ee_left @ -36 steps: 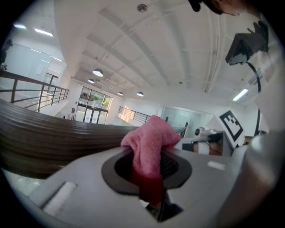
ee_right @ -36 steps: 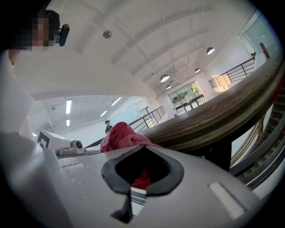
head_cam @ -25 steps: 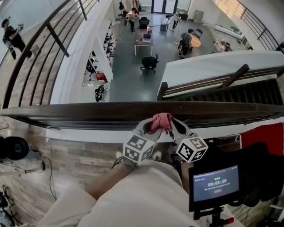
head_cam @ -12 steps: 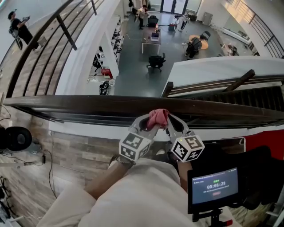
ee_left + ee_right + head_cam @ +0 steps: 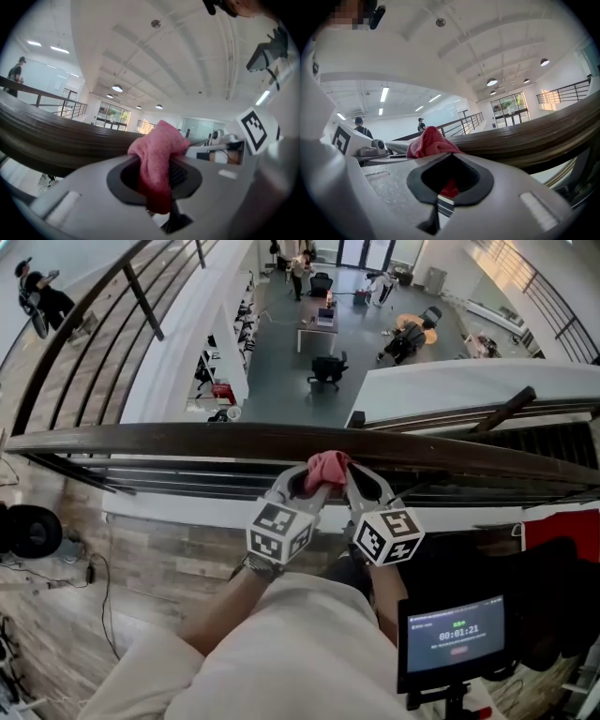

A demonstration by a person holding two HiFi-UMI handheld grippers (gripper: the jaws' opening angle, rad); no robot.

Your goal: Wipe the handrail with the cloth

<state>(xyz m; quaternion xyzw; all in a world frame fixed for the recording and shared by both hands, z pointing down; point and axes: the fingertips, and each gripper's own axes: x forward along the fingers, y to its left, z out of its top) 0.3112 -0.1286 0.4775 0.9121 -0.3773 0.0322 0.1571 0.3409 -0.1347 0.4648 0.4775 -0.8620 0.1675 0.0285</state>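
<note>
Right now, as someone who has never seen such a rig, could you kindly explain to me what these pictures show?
There is no robot. A person holds a two-jaw tool in each hand: the left gripper and the right gripper. The marker cubes are part of them. The wide picture comes from a camera on the person's head, looking down over a dark handrail. The other two come from cameras riding on each gripper. Both grippers are closed on one pink cloth, held at the rail.

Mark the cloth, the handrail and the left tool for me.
cloth [image 5: 328,467], head view, bunched pink top.
handrail [image 5: 169,440], head view, dark top surface toward the left.
left tool [image 5: 307,482], head view, between its fingertips at the cloth.
</note>
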